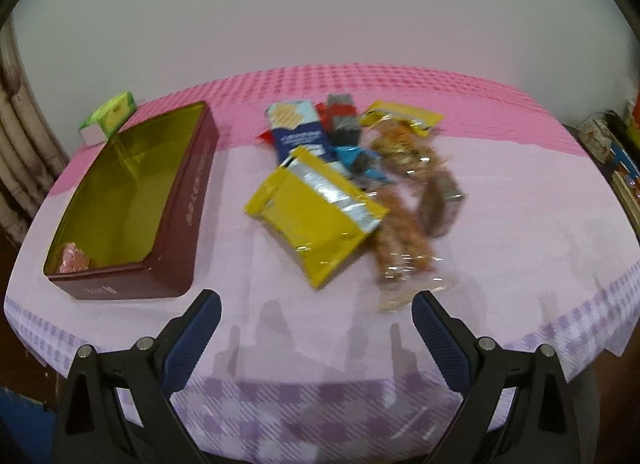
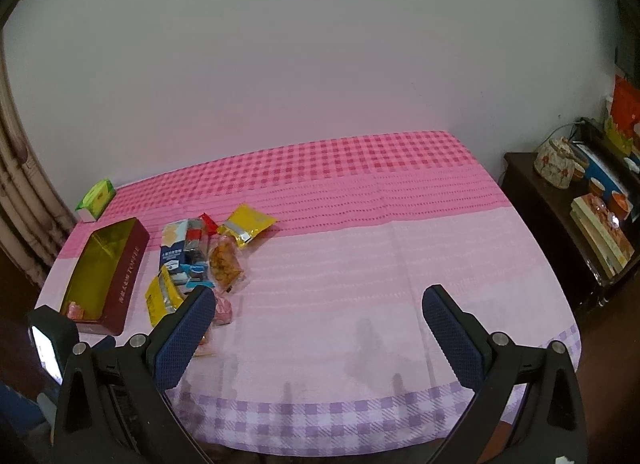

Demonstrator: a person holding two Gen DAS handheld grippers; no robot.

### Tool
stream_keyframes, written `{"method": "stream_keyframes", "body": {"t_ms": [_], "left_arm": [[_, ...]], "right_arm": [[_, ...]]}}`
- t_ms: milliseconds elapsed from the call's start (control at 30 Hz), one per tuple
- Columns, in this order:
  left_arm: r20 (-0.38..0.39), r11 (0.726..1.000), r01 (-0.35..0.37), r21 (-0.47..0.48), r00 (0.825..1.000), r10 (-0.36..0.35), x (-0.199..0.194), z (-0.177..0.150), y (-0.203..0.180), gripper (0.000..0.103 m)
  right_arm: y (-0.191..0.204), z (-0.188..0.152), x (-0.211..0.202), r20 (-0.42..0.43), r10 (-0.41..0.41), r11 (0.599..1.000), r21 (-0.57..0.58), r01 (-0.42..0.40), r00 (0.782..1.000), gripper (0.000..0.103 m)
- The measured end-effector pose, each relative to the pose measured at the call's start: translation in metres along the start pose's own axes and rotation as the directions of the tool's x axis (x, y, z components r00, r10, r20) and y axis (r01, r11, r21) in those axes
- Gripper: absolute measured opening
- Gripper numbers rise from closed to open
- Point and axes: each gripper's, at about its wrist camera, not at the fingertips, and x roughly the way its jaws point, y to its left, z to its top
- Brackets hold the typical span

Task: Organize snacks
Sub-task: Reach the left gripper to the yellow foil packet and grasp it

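Maroon tin [image 1: 132,207], perhaps seven snacks [image 1: 320,219]

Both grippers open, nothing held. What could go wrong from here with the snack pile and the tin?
1. The snacks overlap: the yellow pouch lies against the clear twist-snack bag, so the left hand-held gripper might drag both.
2. The maroon tin sits near the table's front edge; a push may slide it off.
3. Left view is blurred, so aim may suffer.
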Motion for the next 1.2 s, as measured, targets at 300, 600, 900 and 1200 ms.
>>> {"method": "stream_keyframes", "body": {"t_ms": [300, 600, 900, 1200], "left_arm": [[0.038, 1.000, 0.000, -0.023, 0.999, 0.001, 0.014, 0.027, 0.001, 0.098], [-0.008, 0.988, -0.016, -0.151, 1.000, 0.015, 0.061, 0.073, 0.005, 0.098], [-0.052, 0.972, -0.025, -0.235, 0.999, 0.013, 0.073, 0.062, 0.020, 0.053], [0.028, 0.991, 0.026, -0.134, 0.999, -0.023, 0.019, 0.067, 0.007, 0.011]], "right_arm": [[0.002, -0.003, 0.015, -0.033, -0.010, 1.000, -0.021, 0.009, 0.999, 0.103], [0.009, -0.009, 0.033, -0.074, -0.022, 0.999, -0.047, 0.018, 0.997, 0.103], [0.009, -0.015, 0.045, -0.110, -0.014, 0.998, -0.060, 0.008, 0.994, 0.103], [0.007, -0.013, 0.033, -0.089, 0.009, 0.999, -0.042, -0.013, 0.996, 0.103]]}}
